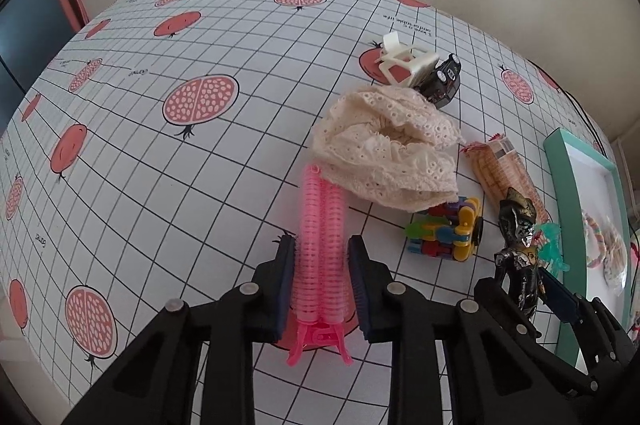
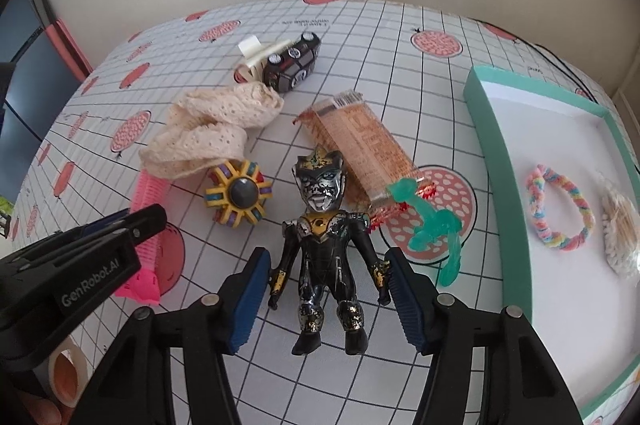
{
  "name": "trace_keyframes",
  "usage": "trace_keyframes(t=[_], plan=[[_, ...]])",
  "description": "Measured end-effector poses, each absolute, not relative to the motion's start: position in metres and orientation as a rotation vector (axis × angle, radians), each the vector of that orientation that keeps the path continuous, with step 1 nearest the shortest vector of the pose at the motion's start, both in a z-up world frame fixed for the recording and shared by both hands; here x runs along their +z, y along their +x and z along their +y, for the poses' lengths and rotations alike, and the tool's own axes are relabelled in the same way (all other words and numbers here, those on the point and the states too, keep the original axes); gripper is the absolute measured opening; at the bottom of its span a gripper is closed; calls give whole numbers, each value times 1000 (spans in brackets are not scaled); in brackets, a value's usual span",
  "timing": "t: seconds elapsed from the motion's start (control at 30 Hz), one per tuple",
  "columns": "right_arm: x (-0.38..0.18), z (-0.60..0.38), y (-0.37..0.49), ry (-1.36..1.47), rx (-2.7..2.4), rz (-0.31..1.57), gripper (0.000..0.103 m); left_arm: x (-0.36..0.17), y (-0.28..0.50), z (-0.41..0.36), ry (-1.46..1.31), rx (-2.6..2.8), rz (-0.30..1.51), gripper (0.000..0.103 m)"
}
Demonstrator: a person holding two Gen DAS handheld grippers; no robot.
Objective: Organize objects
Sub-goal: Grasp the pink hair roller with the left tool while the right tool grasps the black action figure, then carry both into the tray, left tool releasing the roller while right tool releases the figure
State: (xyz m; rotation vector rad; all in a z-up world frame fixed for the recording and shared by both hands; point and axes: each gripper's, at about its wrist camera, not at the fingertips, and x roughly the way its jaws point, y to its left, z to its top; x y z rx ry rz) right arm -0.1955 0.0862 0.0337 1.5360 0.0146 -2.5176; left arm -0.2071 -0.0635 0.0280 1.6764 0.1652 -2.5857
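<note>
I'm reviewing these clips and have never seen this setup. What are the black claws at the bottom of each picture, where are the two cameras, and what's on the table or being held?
There is no robot here. A person carries a hand-held gripper in each hand, and each carries a wide-angle camera looking along its two fingers.

The left camera shows the left hand-held gripper with its blue pads on either side of a pink hair roller clip, open and not yet squeezing. The right camera shows the right hand-held gripper open around a black and gold toy figure.

On the pomegranate-print tablecloth also lie a cream lace cloth, a black toy car, a snack packet and a colourful toy wheel. The teal box holds a braided bracelet.
</note>
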Motion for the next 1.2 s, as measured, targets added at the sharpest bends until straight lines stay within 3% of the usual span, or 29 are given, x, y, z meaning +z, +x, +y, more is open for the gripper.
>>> trace_keyframes(t=[0.87, 1.2], plan=[[57, 94, -186, 1462, -2538, -4, 62, 33, -194, -81, 1734, -2425, 210, 28], [88, 115, -176, 1309, -2615, -74, 62, 82, -190, -70, 1496, -2534, 174, 28]])
